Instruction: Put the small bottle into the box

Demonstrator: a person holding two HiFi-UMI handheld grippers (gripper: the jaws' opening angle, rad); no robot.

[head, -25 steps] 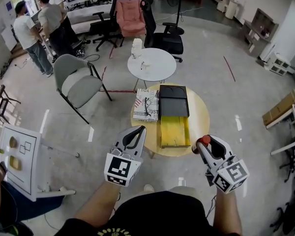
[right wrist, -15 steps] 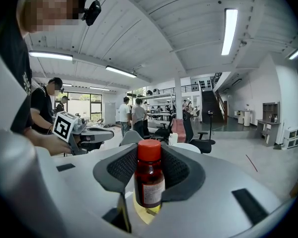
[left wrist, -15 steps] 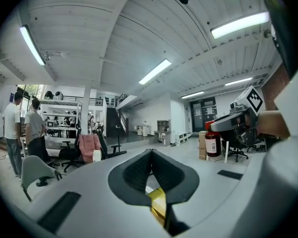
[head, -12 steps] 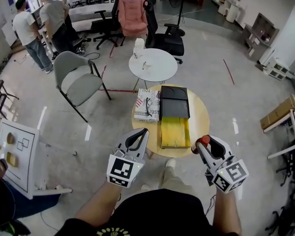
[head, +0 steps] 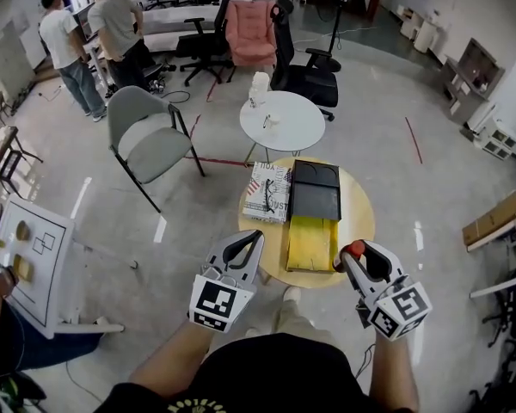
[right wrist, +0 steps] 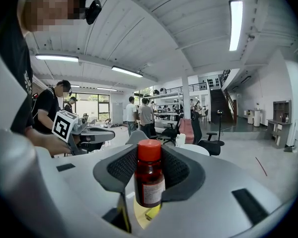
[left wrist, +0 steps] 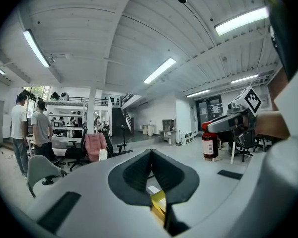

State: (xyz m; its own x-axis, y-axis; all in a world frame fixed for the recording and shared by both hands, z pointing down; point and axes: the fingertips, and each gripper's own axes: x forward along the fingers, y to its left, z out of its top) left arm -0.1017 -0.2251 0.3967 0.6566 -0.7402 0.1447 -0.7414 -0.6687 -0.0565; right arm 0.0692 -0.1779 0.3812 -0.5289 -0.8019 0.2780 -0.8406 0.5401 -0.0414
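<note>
The small bottle [right wrist: 149,180] is dark red-brown glass with a red screw cap and a pale label whose print is too fine to read; it stands upright, clamped between the jaws of the right gripper [head: 353,256], held just short of the near edge of the round wooden table [head: 357,222]. On that table lies the box [head: 316,198], black at its far half and yellow at its near half, beside a printed booklet [head: 267,192] whose lettering cannot be read. The left gripper [head: 253,239] has its jaws pressed together on nothing.
</note>
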